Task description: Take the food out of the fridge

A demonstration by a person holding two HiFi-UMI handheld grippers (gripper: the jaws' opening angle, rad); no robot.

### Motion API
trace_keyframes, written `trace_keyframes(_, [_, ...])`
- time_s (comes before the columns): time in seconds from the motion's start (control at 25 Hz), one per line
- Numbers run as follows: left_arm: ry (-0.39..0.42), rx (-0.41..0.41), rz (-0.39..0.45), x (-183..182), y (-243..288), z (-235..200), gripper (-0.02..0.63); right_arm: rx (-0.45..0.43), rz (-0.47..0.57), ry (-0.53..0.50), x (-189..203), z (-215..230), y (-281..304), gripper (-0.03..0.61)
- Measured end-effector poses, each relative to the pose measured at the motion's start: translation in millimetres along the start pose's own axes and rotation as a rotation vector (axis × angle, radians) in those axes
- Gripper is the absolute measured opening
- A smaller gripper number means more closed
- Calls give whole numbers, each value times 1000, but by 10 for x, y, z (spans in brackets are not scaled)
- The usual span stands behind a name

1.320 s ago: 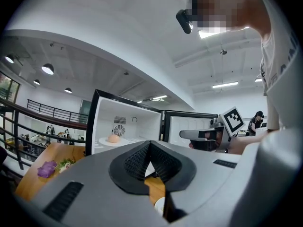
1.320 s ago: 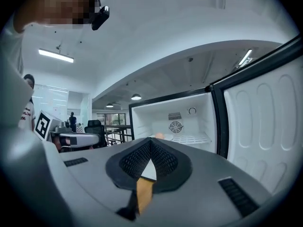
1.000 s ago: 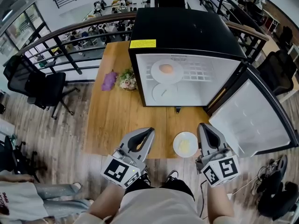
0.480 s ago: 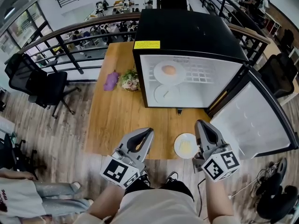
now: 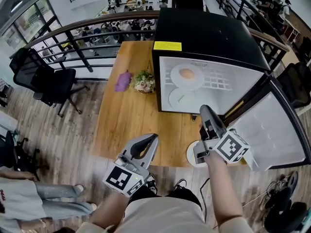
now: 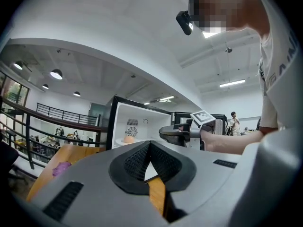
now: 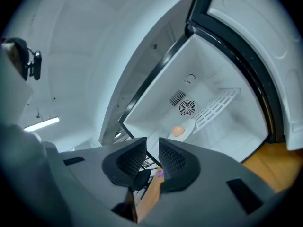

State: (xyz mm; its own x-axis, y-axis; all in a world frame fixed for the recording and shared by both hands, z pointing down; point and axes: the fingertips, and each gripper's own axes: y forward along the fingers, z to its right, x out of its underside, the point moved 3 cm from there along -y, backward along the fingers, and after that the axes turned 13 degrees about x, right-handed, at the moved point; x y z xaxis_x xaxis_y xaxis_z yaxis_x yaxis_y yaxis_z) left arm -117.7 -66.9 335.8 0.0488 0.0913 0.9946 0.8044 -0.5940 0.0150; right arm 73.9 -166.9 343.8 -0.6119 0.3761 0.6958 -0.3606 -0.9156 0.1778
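The black fridge (image 5: 204, 33) stands open on the wooden table (image 5: 131, 120). On its upper shelf a round orange food (image 5: 186, 74) lies on a white plate; a second white plate (image 5: 181, 99) sits below it. My right gripper (image 5: 204, 109) is rolled on its side and points at the fridge opening, a little short of it. Its jaws have just been opening and stand apart with nothing between them; the orange food (image 7: 178, 131) shows beyond them. My left gripper (image 5: 154, 138) hovers over the table's near edge, pads together and empty.
The fridge door (image 5: 274, 125) swings out to the right. A white plate (image 5: 190, 157) at the table's near edge is half hidden under my right gripper. A purple thing (image 5: 123, 80) and a leafy bowl (image 5: 144, 81) lie left of the fridge. A railing runs behind.
My right gripper has gone forward from the near table edge toward the fridge, rolled onto its side and parted its jaws. The left gripper has shifted only a little.
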Motion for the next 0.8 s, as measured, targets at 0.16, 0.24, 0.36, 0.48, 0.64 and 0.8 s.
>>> trace_keyframes(0.16, [-9,-17,-5,27,-50,-105,5,31,-23,151,-12,111,315,87])
trace_keyframes(0.24, [-13,-23,-9,50,-60,-159,5,72,-44,245,12,237,467,98])
trace_keyframes(0.36, [-20,-30,-20,93,-70,-234,5,105,-49,359,29,396,676,99])
trace_keyframes(0.48, [-26,-35,-29,129,-71,-296,5,148,-47,440,57,545,813,98])
trace_keyframes(0.64, [-35,-40,-35,159,-70,-381,5,166,-58,517,117,653,961,100])
trace_keyframes(0.8, [-41,-40,-37,181,-52,-447,5,180,-75,561,189,717,1078,98])
